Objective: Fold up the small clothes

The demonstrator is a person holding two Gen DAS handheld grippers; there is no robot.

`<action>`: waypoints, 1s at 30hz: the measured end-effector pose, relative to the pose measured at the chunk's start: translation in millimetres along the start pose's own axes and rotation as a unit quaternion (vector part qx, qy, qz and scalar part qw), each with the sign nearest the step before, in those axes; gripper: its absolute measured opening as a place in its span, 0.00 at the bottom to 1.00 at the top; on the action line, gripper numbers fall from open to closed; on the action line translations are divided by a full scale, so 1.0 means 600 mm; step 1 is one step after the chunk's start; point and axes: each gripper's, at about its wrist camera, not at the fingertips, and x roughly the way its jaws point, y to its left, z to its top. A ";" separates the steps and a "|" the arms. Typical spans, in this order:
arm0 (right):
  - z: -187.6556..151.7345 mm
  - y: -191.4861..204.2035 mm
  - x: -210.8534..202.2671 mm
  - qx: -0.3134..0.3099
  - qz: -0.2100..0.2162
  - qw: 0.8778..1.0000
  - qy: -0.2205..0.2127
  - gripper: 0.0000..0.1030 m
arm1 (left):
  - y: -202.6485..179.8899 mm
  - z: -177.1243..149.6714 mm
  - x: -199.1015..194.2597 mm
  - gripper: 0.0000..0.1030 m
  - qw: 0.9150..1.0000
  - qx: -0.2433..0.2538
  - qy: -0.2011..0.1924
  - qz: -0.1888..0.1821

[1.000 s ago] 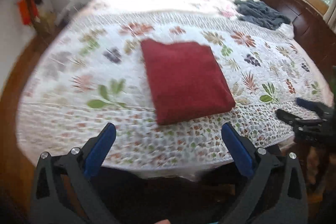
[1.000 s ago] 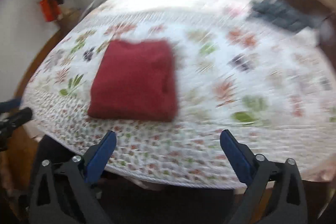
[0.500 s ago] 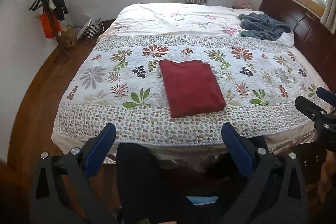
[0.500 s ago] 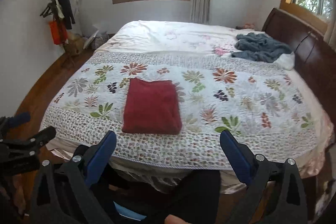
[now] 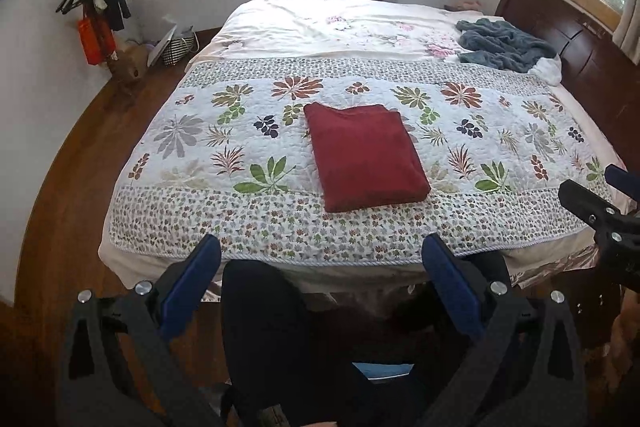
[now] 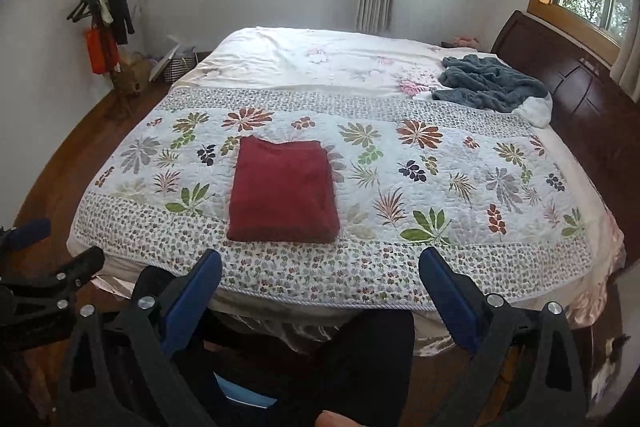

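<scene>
Left claw [image 5: 320,263] spread wide and empty, off the bed's [image 5: 280,27] near edge, folded red garment [image 5: 364,155] flat on the floral quilt [image 5: 500,131] at 12 o'clock, right claw [image 6: 320,267] spread, empty, blue blanket [image 6: 488,83] crumpled at 2 o'clock.

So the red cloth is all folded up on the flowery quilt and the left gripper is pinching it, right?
Not quite. The red cloth is folded on the flowery quilt, but the left gripper isn't pinching it. In the left wrist view it is open, back from the bed's near edge, holding nothing.
</scene>
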 end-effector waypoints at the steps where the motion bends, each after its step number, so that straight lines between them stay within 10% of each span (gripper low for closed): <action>1: 0.002 0.001 0.002 -0.001 -0.001 1.000 0.000 0.96 | -0.001 0.001 0.001 0.97 1.000 0.000 0.001 -0.001; 30: 0.021 0.001 0.028 -0.005 -0.002 1.000 0.000 0.96 | -0.001 0.030 0.028 0.97 1.000 0.008 0.004 -0.004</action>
